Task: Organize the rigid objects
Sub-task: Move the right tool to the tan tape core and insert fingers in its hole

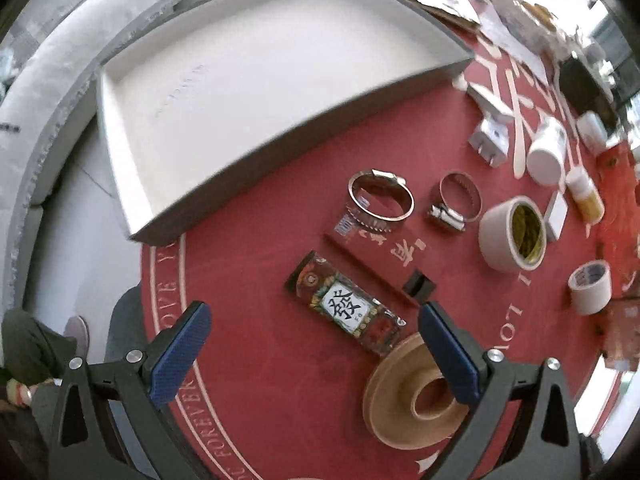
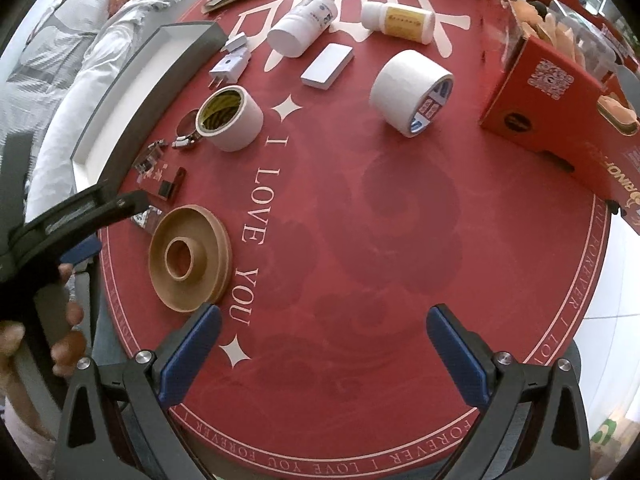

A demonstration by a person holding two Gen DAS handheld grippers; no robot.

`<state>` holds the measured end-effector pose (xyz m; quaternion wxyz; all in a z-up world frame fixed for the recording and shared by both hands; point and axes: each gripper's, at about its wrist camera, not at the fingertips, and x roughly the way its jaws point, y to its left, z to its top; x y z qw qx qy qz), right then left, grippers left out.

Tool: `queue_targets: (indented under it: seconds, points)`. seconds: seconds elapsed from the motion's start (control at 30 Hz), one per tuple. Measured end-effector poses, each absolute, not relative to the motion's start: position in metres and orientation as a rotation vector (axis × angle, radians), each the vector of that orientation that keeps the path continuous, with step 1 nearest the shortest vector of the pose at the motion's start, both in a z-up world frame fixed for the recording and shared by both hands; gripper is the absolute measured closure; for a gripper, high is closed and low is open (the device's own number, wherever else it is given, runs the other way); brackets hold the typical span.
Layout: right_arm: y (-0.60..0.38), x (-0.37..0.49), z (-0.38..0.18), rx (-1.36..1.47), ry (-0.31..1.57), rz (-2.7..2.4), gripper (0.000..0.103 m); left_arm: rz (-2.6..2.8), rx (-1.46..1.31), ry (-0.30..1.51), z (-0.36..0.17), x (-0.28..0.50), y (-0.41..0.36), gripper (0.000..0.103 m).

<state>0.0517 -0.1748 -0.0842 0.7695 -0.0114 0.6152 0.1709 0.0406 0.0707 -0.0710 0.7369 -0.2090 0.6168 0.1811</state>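
A grey box lid with a white inside (image 1: 248,92) lies on the red round table, also at the left in the right wrist view (image 2: 120,112). In front of it lie a clear block with a Chinese character (image 1: 344,304), two metal hose clamps (image 1: 380,200) (image 1: 456,200), a small black clip (image 1: 418,286) and a tan wooden spool (image 1: 408,396) (image 2: 190,258). My left gripper (image 1: 316,340) is open and empty, hovering over the block and spool. My right gripper (image 2: 324,340) is open and empty above bare red cloth.
Two tape rolls (image 2: 230,118) (image 2: 412,92), two white bottles (image 2: 302,30) (image 2: 398,20), a white plug adapter (image 2: 232,62) and a small white box (image 2: 328,66) lie further back. An orange carton (image 2: 560,120) stands at the right. White bedding (image 1: 36,80) lies beyond the table.
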Motion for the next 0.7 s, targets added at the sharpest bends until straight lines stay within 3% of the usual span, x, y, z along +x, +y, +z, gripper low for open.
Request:
queue_targets:
  seconds: [0.23, 0.7]
  points:
    - [-0.178, 0.058, -0.086, -0.037, 1.364, 0.36, 0.0, 0.307, -0.299, 1.361, -0.079, 0.056, 0.055, 0.0]
    - [-0.162, 0.059, -0.093, -0.108, 1.317, 0.335, 0.0, 0.268, -0.232, 1.367, -0.092, 0.052, 0.019, 0.0]
